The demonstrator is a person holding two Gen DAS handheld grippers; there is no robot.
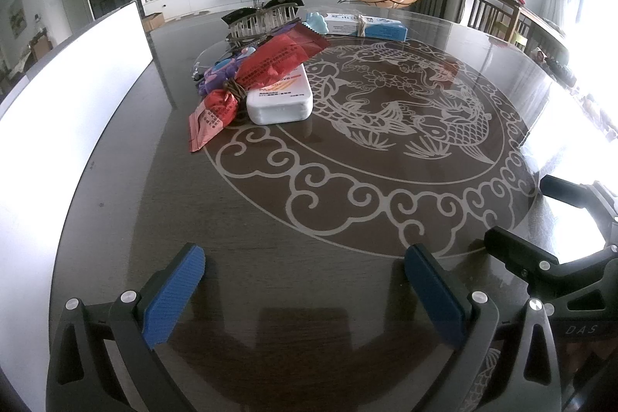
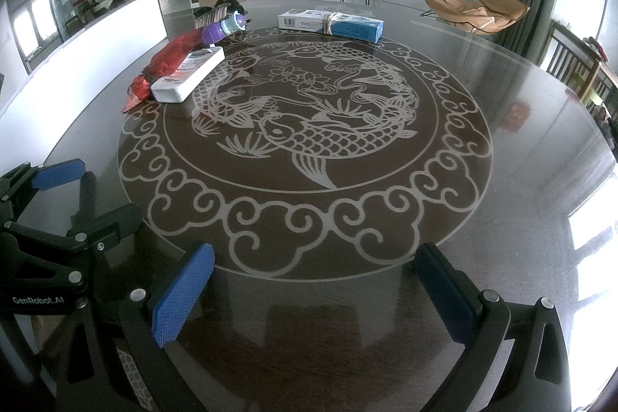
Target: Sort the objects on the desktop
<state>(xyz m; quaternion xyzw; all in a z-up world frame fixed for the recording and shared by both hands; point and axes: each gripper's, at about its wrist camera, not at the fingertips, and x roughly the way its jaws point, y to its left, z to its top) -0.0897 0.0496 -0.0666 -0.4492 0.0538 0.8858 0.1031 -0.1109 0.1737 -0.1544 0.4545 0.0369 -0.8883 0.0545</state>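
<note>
Readable writing is scarce: "GenRobot.AI" is showing in white on the black body of the left gripper where it is reaching into the right wrist view, and "DAS" is showing on the right gripper at the edge of the left wrist view. The flat white plastic bottle is carrying orange stripes and letters that look like "UVB", partly covered. The print on the crinkled red foil snack packet draped over it is too small to read — likewise the print on the long white-and-blue carton tied round its middle.

Both grippers are hovering low over the near side of the round dark glass table with a white fish pattern, fingers spread wide and gripping nothing. The objects are lying well apart from them, at the far left of the table beside a white panel. A purple toy and a dark hair claw clip are sitting half hidden in the pile.
</note>
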